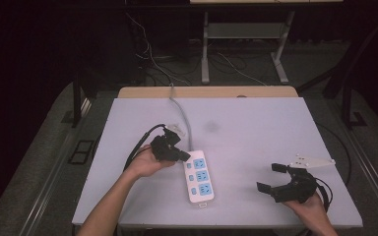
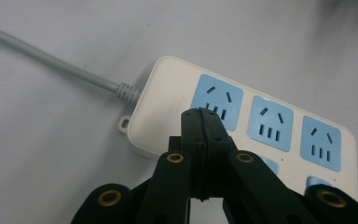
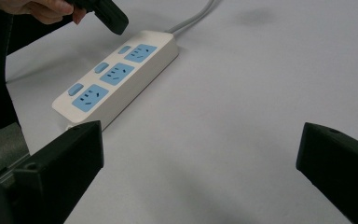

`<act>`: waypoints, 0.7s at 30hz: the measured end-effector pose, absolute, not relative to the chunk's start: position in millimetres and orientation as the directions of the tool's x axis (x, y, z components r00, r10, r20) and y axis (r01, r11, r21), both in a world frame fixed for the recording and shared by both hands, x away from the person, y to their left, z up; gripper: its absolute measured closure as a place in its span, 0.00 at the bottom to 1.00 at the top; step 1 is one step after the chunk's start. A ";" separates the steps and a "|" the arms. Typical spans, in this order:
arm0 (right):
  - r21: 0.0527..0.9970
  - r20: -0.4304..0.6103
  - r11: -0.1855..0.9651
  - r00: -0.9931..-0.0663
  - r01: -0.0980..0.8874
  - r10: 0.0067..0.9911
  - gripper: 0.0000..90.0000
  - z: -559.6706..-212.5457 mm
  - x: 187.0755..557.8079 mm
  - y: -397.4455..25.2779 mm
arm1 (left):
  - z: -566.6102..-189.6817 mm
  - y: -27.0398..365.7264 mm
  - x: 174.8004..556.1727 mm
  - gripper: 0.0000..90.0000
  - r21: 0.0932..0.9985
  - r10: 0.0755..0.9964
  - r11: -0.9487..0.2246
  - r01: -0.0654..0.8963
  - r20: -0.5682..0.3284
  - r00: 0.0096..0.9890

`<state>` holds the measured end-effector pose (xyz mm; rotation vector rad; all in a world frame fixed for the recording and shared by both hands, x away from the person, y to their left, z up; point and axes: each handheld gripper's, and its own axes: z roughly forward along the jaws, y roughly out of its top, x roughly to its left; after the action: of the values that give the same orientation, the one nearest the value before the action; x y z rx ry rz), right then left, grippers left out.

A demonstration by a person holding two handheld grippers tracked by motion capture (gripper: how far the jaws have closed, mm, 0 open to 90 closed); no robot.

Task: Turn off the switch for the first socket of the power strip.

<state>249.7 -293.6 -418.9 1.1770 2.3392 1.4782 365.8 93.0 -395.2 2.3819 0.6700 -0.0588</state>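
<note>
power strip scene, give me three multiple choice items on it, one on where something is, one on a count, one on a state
1. Where does the power strip lie next to the left tool?
A. just to its right, under its tip
B. far behind it, by the table's back edge
C. on the floor

2. How many blue socket faces does the strip have?
A. one
B. three
C. six

3. How do the two tools stand?
A. both open
B. left shut, right open
C. left open, right shut

Answers:
1. A: in the high view the left tool's tip sits over the strip's cable end.
2. B: the right gripper view shows three blue socket faces in a row.
3. B: the left jaws press together in the left gripper view, while the right tool has its jaws spread wide apart.
</note>
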 end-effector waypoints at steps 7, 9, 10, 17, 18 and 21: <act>0.812 0.275 0.220 -0.687 0.540 0.672 0.01 -419.2 249.6 -292.9 | -399.5 89.9 367.1 0.99 0.567 0.440 -0.672 0.477 -0.213 0.872; 0.812 0.274 0.220 -0.687 0.540 0.673 0.01 -419.3 249.5 -292.9 | -400.9 88.9 367.5 0.99 0.562 0.438 -0.675 0.478 -0.216 0.873; 0.812 0.274 0.220 -0.686 0.540 0.674 0.00 -419.2 249.6 -293.0 | -401.6 88.7 367.6 0.99 0.560 0.439 -0.676 0.480 -0.217 0.872; 0.813 0.274 0.219 -0.687 0.540 0.673 0.01 -419.3 249.6 -293.1 | -404.2 86.2 368.3 0.99 0.547 0.426 -0.684 0.482 -0.236 0.873; 0.813 0.274 0.220 -0.687 0.540 0.674 0.01 -419.3 249.5 -293.1 | -404.9 85.5 368.1 0.99 0.543 0.425 -0.689 0.479 -0.233 0.875; 0.813 0.274 0.220 -0.687 0.540 0.673 0.01 -419.3 249.5 -293.0 | -406.4 84.2 368.1 0.99 0.536 0.415 -0.698 0.475 -0.239 0.878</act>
<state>249.5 -293.0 -419.3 1.1737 2.3432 1.4690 368.1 84.2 -406.4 2.4369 0.6409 -0.1316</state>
